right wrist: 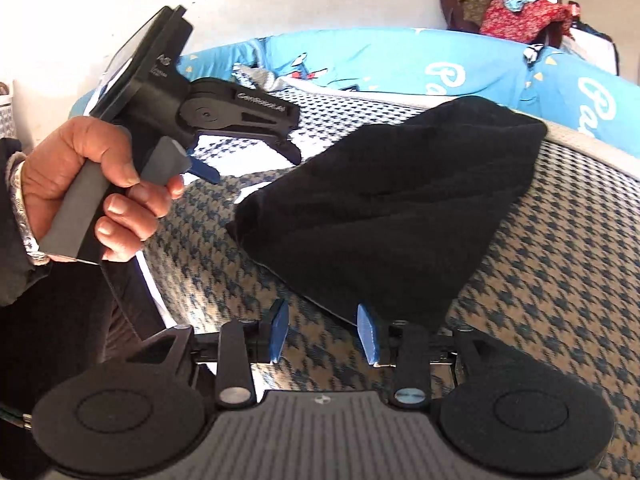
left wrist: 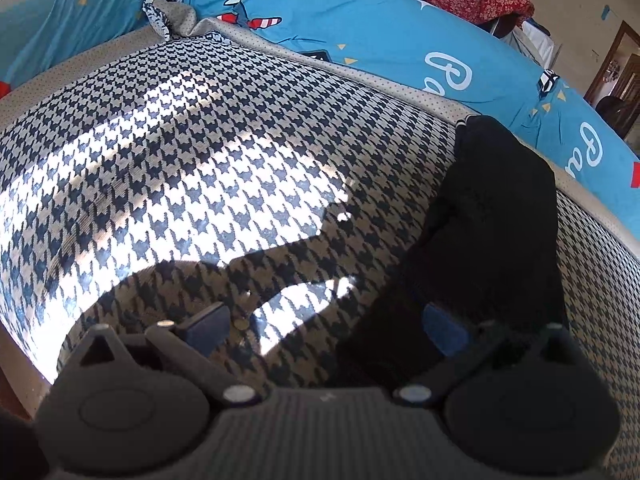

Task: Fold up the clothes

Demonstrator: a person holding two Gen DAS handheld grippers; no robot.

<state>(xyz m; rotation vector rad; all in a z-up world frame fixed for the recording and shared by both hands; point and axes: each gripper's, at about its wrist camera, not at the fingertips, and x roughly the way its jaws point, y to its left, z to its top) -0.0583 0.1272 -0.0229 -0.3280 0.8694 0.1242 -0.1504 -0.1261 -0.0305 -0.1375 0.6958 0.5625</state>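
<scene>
- Left wrist view: the black garment point(left wrist: 492, 220) lies on the houndstooth cover point(left wrist: 208, 152) at the right side, its long axis running from the near fingers up toward the blue sheet point(left wrist: 380, 36), narrowing at the far end.
- The left gripper point(left wrist: 326, 326) has its jaws spread wide; its right finger point(left wrist: 444, 330) sits against the garment's near edge, the left finger over bare cover. It grasps nothing.
- White script on the blue sheet reads "Pa", cut off beyond that.
- Right wrist view: the garment point(right wrist: 396, 200) lies folded, its long axis slanting from near-left to far-right, the broad end toward the sheet.
- The right gripper point(right wrist: 322, 332) is parted and empty, its blue pads point(right wrist: 366, 334) just short of the garment's near corner.
- A hand point(right wrist: 92, 192) clasps the left gripper's grey handle, fingers curled around the trigger, tool pointing right. Raised lettering on that tool is too blurred to read surely.
</scene>
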